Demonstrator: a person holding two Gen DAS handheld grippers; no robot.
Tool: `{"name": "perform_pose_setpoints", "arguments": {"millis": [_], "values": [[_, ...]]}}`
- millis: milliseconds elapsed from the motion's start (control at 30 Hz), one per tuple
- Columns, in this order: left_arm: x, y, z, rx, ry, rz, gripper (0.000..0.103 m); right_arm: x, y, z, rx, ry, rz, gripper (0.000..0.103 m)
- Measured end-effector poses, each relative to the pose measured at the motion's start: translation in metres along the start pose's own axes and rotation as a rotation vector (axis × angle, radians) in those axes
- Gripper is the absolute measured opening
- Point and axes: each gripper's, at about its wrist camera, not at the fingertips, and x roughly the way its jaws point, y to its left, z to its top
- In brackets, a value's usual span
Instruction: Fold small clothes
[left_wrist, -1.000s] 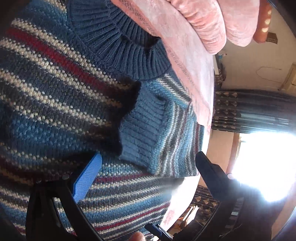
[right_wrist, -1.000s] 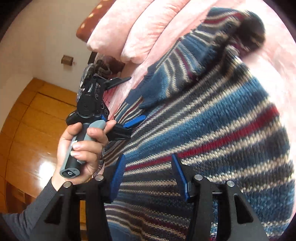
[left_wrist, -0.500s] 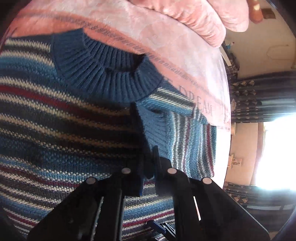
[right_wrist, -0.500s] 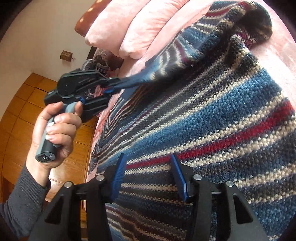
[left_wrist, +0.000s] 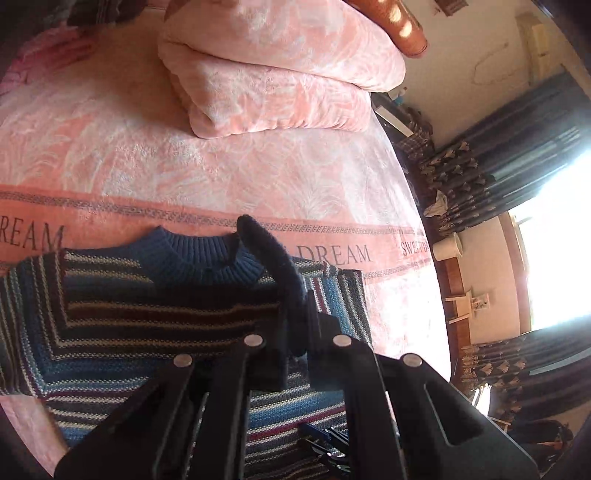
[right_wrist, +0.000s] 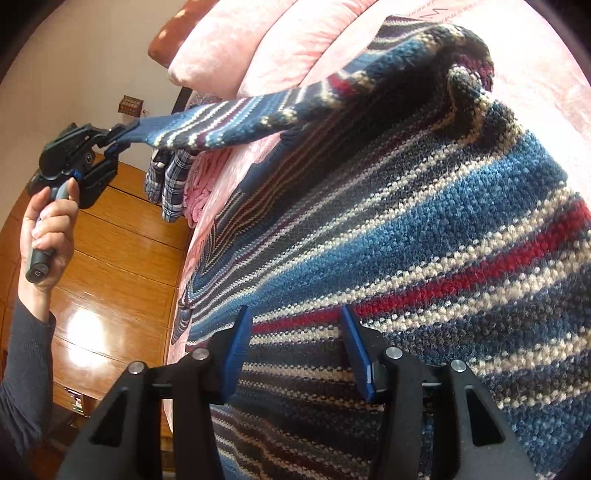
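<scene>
Right wrist view: the left gripper (right_wrist: 118, 142), held in a hand (right_wrist: 46, 236) beyond the bed's side edge, is clamped on the cuff of the sleeve (right_wrist: 236, 120) of the striped sweater (right_wrist: 424, 236), which it holds taut and raised above the bed (right_wrist: 546, 77). The right gripper (right_wrist: 295, 350) hovers low over the sweater's body, fingers apart, gripping nothing. The sweater lies flat across the bed, collar (left_wrist: 195, 258) toward the pillows (left_wrist: 280, 70) at the head end. Judgement: the step in hand is folding the sleeve across the body. To do it well, carry the cuff over in a level arc, keep the sleeve untwisted, lay it parallel to the stripes, and use the right gripper to pin the body so the knit does not drag. Materials: the sweater is a thick, coarse knit, ribbed at collar and cuff, soft and stretchy; it will likely sag under tension. The bed cover is plush pink fleece, likely to cling to the knit.
</scene>
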Motion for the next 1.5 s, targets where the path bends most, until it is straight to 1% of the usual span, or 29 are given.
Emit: {"name": "perform_pose_setpoints", "arguments": {"millis": [133, 200, 300, 500, 567, 700, 800, 833, 867, 900, 933, 967, 1000, 1033, 1067, 1100, 1133, 1200, 1233, 1267, 1300, 1333, 1367, 1400, 1433, 1467, 1500], "values": [[-0.015, 0.039, -0.002, -0.036, -0.016, 0.020, 0.005, 0.002, 0.001, -0.001, -0.003, 0.003, -0.008, 0.049], [-0.016, 0.066, -0.002, -0.064, -0.018, 0.028, 0.005, 0.003, 0.002, -0.001, -0.004, 0.004, -0.011, 0.049], [-0.016, 0.102, -0.009, -0.105, -0.013, 0.050, 0.005, 0.005, 0.003, -0.001, -0.007, 0.007, -0.015, 0.049], [0.006, 0.184, -0.033, -0.219, 0.026, 0.103, 0.005, 0.007, 0.004, 0.001, -0.010, 0.011, -0.021, 0.048], [0.014, 0.205, -0.041, -0.256, 0.038, 0.107, 0.005, 0.008, 0.003, 0.002, -0.011, 0.012, -0.024, 0.048], [0.027, 0.232, -0.054, -0.278, 0.056, 0.139, 0.006, 0.010, 0.003, 0.002, -0.014, 0.015, -0.029, 0.047], [0.036, 0.242, -0.062, -0.286, 0.080, 0.166, 0.006, 0.010, 0.003, 0.004, -0.018, 0.017, -0.033, 0.047], [0.038, 0.242, -0.063, -0.277, 0.086, 0.189, 0.011, 0.011, 0.003, 0.004, -0.020, 0.017, -0.035, 0.047], [0.035, 0.241, -0.064, -0.263, 0.068, 0.253, 0.015, 0.011, 0.004, 0.004, -0.021, 0.018, -0.035, 0.047], [0.029, 0.239, -0.064, -0.258, 0.034, 0.330, 0.016, 0.011, 0.003, 0.004, -0.022, 0.018, -0.034, 0.047], [0.017, 0.236, -0.065, -0.264, -0.021, 0.410, 0.019, 0.011, 0.003, 0.004, -0.021, 0.018, -0.034, 0.047], [0.001, 0.228, -0.068, -0.267, -0.101, 0.429, 0.029, 0.012, 0.004, 0.004, -0.020, 0.018, -0.033, 0.047], [-0.013, 0.219, -0.072, -0.265, -0.172, 0.386, 0.035, 0.012, 0.004, 0.004, -0.020, 0.018, -0.033, 0.047], [-0.019, 0.209, -0.075, -0.252, -0.202, 0.326, 0.037, 0.012, 0.003, 0.004, -0.021, 0.019, -0.033, 0.047], [-0.016, 0.198, -0.075, -0.222, -0.191, 0.262, 0.037, 0.012, 0.003, 0.004, -0.022, 0.019, -0.033, 0.047], [-0.007, 0.189, -0.076, -0.198, -0.161, 0.203, 0.037, 0.011, 0.002, 0.003, -0.023, 0.019, -0.032, 0.047], [0.004, 0.186, -0.076, -0.195, -0.125, 0.160, 0.037, 0.011, 0.002, 0.003, -0.023, 0.019, -0.032, 0.047], [0.030, 0.191, -0.078, -0.220, -0.049, 0.142, 0.037, 0.010, 0.002, 0.003, -0.023, 0.019, -0.030, 0.047], [0.042, 0.197, -0.080, -0.230, -0.013, 0.173, 0.036, 0.010, 0.001, 0.003, -0.023, 0.019, -0.031, 0.046], [0.049, 0.204, -0.083, -0.237, 0.009, 0.234, 0.017, 0.010, 0.001, 0.003, -0.023, 0.019, -0.031, 0.046], [0.051, 0.212, -0.086, -0.252, 0.017, 0.255, 0.008, 0.010, 0.001, 0.002, -0.025, 0.019, -0.031, 0.046], [0.047, 0.221, -0.089, -0.281, 0.014, 0.247, 0.003, 0.010, 0.001, 0.002, -0.027, 0.020, -0.032, 0.046], [0.037, 0.229, -0.091, -0.316, -0.001, 0.236, 0.006, 0.010, 0.001, 0.002, -0.029, 0.020, -0.032, 0.046], [0.023, 0.235, -0.094, -0.338, -0.027, 0.232, 0.015, 0.010, 0.001, 0.002, -0.029, 0.020, -0.032, 0.046], [0.005, 0.241, -0.099, -0.356, -0.056, 0.242, 0.049, 0.010, 0.001, 0.002, -0.030, 0.019, -0.034, 0.046], [-0.017, 0.250, -0.107, -0.379, -0.108, 0.243, 0.072, 0.009, 0.001, 0.001, -0.033, 0.018, -0.035, 0.046], [-0.043, 0.261, -0.116, -0.410, -0.172, 0.228, 0.075, 0.009, 0.001, 0.000, -0.035, 0.017, -0.037, 0.046]]}}
